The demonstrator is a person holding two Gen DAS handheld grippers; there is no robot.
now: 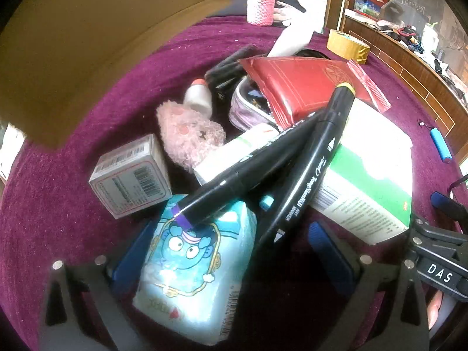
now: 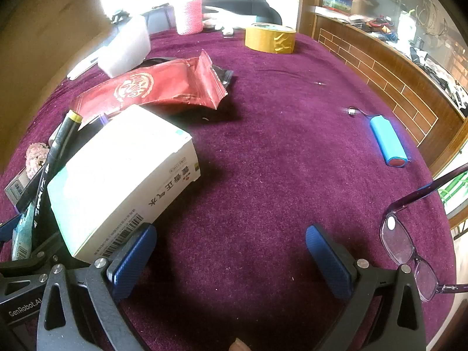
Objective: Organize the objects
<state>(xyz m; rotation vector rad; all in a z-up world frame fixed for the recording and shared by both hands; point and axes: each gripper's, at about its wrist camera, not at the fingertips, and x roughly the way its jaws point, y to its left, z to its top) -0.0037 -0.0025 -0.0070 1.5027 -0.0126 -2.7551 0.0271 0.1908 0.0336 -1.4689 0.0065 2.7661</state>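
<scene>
My left gripper (image 1: 231, 260) is open around a light blue tissue pack (image 1: 193, 275) with a cartoon face, which lies between the blue pads without a visible squeeze. Two black markers (image 1: 292, 161) lie crossed over the pack and a white-green box (image 1: 359, 172). A red snack bag (image 1: 307, 87), a pink plush toy (image 1: 190, 134), a small grey box (image 1: 131, 178) and a white bottle (image 1: 199, 96) crowd the pile. My right gripper (image 2: 231, 260) is open and empty over bare cloth, its left pad (image 2: 133, 260) beside the white-green box (image 2: 122, 175).
A purple cloth (image 2: 278, 146) covers the table. A blue cylinder (image 2: 387, 142) and glasses (image 2: 409, 248) lie at the right. A yellow tape roll (image 2: 270, 38) and a pink wrapped bottle (image 2: 189, 14) stand at the back. A cardboard wall (image 1: 73, 58) rises at the left.
</scene>
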